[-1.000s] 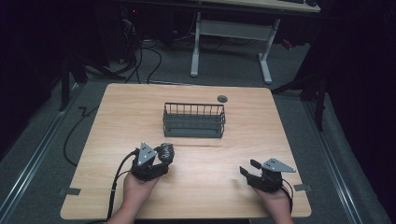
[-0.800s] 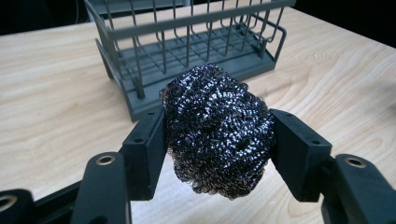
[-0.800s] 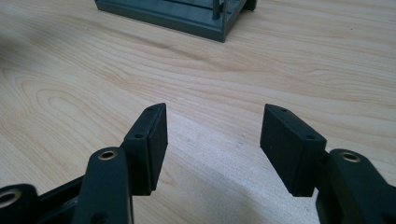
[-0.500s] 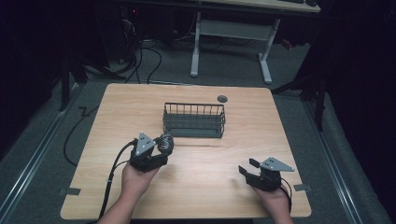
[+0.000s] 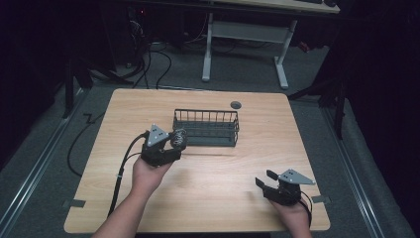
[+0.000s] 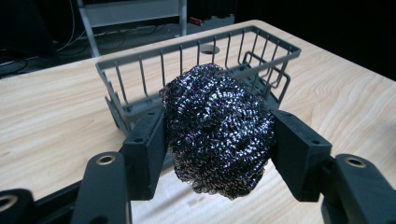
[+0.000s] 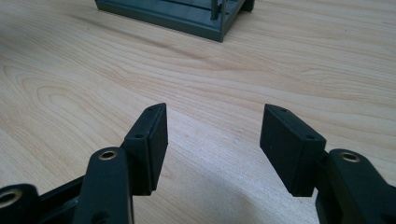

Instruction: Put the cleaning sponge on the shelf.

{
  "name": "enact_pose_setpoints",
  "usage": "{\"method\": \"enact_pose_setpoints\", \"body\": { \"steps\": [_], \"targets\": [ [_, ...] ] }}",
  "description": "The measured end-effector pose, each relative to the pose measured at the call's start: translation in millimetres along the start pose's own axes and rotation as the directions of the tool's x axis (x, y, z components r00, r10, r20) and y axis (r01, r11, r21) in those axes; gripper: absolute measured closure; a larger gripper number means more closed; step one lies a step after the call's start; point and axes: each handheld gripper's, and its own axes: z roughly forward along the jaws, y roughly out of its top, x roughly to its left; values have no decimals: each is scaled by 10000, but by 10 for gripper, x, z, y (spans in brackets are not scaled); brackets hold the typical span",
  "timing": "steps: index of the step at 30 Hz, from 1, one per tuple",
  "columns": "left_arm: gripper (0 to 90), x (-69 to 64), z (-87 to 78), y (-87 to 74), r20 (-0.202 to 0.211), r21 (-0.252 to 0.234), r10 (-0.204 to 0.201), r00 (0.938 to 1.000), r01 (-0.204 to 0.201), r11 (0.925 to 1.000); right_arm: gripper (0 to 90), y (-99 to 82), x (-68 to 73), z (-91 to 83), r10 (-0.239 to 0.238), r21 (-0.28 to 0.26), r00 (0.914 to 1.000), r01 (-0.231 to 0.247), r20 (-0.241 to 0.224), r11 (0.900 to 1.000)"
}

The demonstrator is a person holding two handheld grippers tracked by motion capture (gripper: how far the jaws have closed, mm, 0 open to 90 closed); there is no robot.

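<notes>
A ball of steel wool (image 6: 217, 130) is pinched between the black jaws of my left gripper (image 6: 217, 144), lifted off the table. From above, the steel wool (image 5: 178, 139) and my left gripper (image 5: 174, 145) hang just left of the dark wire basket (image 5: 206, 128), close to its near left corner. That basket (image 6: 196, 70) stands right behind the scourer and looks empty. My right gripper (image 5: 264, 178) rests near the table's front right corner, its jaws wide apart with nothing between them. In the right gripper view, bare wood lies between its jaws (image 7: 212, 144).
The wooden table (image 5: 208, 198) has a round grommet hole (image 5: 236, 104) behind the basket. A cable (image 5: 121, 168) trails from my left gripper toward the front left. A corner of the basket (image 7: 187, 16) lies far ahead of my right gripper. A white desk frame (image 5: 242, 34) stands beyond the table.
My left hand has carried the steel wool forward and upward, from the table's front left toward the basket's near left corner. The right gripper has stayed put.
</notes>
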Motion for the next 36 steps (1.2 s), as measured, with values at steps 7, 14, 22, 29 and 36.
{"method": "enact_pose_setpoints", "body": {
  "steps": [7,14,22,29,36],
  "targets": [
    [402,45,96,158,-33,-130,118,9999,-119,9998,420,-8,-26,-36,55,-84,10000,-55,41,9999],
    [402,97,234,311,-57,-196,137,9999,-138,9997,419,-6,-9,-35,-33,-70,10000,34,11,10000],
    [403,127,407,470,-110,-94,269,9996,-271,9996,420,-13,-17,-50,42,-121,10000,-42,13,9999],
    [403,161,541,564,-97,-79,251,9996,-252,9997,420,-16,-18,-53,22,-123,10000,-22,-16,9999],
    [403,175,689,641,-74,-47,170,9998,-171,9998,420,-16,-25,-58,66,-141,10000,-67,-51,9999]
  ]
}}
